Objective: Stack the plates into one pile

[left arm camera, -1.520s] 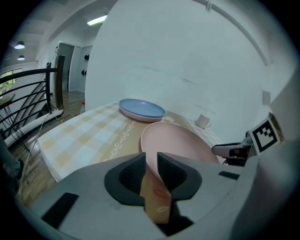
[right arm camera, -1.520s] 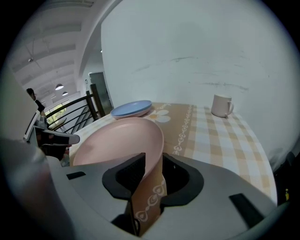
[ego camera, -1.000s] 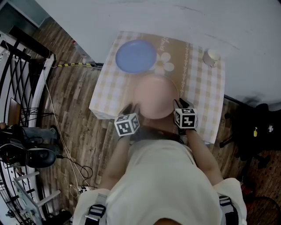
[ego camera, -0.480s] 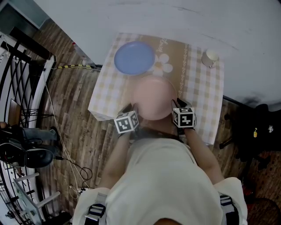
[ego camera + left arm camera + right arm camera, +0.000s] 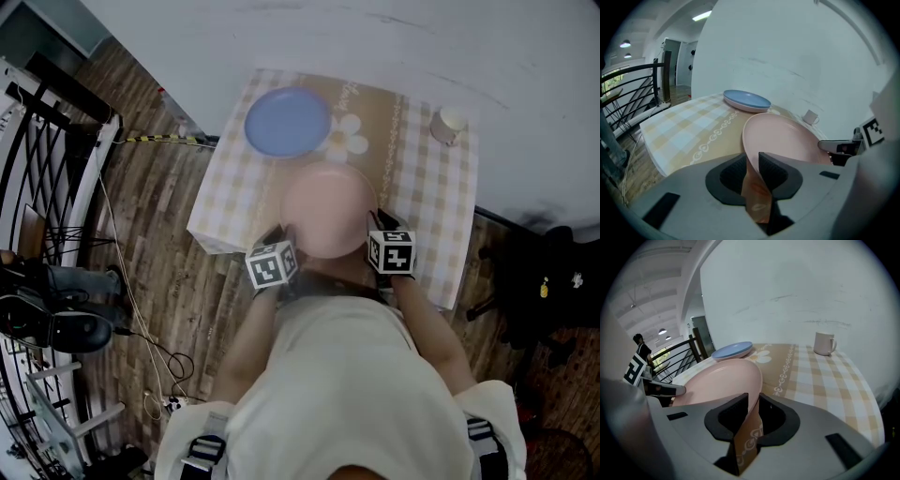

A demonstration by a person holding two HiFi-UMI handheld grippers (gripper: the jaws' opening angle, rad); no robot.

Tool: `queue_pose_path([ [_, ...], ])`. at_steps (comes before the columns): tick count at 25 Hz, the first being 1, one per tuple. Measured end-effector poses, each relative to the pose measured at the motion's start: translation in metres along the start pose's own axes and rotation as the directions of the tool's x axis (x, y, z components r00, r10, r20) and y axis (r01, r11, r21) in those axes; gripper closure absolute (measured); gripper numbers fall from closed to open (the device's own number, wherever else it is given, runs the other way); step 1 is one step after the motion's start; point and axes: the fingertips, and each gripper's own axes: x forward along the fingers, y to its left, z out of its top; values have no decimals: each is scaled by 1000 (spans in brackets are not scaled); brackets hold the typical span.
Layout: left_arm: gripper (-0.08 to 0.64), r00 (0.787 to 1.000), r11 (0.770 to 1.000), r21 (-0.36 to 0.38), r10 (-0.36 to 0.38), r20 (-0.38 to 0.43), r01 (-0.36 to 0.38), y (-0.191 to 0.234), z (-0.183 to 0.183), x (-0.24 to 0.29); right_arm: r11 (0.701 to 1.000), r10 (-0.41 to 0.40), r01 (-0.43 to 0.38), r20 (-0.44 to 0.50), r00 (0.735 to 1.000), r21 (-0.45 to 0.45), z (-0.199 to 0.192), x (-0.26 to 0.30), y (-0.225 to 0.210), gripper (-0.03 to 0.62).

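Progress is at its start, as we read it: the two plates lie apart on the desk (image 5: pixel 427 216), and there is no pile yet. We have the pink plate (image 5: pixel 328 208) at the near edge of the desk, on the brown runner, between our two hands. The left claw (image 5: pixel 752 158) has just been closing and now pinches the plate's left rim, one pad against each face. The right claw (image 5: pixel 753 401) has likewise been closing and is clamped on the opposite rim. We cannot tell whether the plate has left the cloth; it looks to be resting there, or barely tipped. The blue plate (image 5: pixel 287 122) sits near the far left corner, well apart from the pink one, with nothing on it. A mug (image 5: pixel 452 122) stands at the far right corner, out of the way. What remains, in our judgement, is nearly the whole job: lift the pink plate level with both grips, carry it across to the blue plate, and set it down on top.
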Motion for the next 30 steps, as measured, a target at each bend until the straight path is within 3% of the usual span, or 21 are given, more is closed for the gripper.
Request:
queue_pose_path([
  [17,488,998,998,-58,20,59,-17,0,2,-25,999,41,-41,83,996,-3,24,-19,14,537],
  [21,491,996,996,-92,19,83,-12,9,12,-32,999,53,-53,98,994,-7,34,-18,25,537],
  [30,492,993,996,-91,8,116,3,34,43,-32,999,50,-51,129,990,1,58,-5,48,536],
])
